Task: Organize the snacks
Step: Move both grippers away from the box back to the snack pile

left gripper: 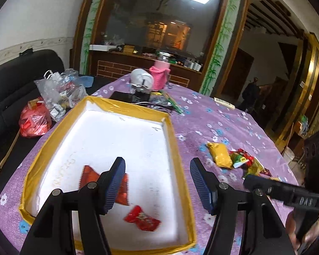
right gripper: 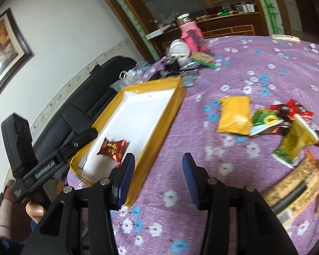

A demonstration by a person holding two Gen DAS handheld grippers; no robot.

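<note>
So the table [left gripper: 202, 114] has a purple flowery cloth on it and it's pretty cluttered. At the far edge there's a pink bottle [left gripper: 159, 75] in a knitted sleeve, a white round thing [left gripper: 141, 77] next to it, plus some dark gadgets and green sticks I can't identify. Off the left edge, on a black sofa [left gripper: 12, 78], sit a clear plastic bag [left gripper: 57, 91] and a red one [left gripper: 35, 119].

The gold-rimmed tray [left gripper: 176, 140] with the white bottom sits on the left half of the table. Two red snack packets are in it near the front edge: a crinkly dark-red one [right gripper: 112, 148] and a brighter red one [left gripper: 142, 217]. The rest of the snack pile [right gripper: 287, 127] is well to the right of the tray on bare cloth, with a yellow pouch [right gripper: 235, 115] on the side closest to the tray.

Left hand-held gripper [left gripper: 157, 182] hangs over the tray's front right corner, fingers spread, nothing between them; its left finger covers part of the dark-red packet. Right hand-held gripper [right gripper: 158, 180] is over the cloth just beside the tray's right rim, also empty and its jaws are opening.

Everything's motion-blurred, so the packet labels are unreadable, and the pile's right side gets cut off in the right wrist view
</note>
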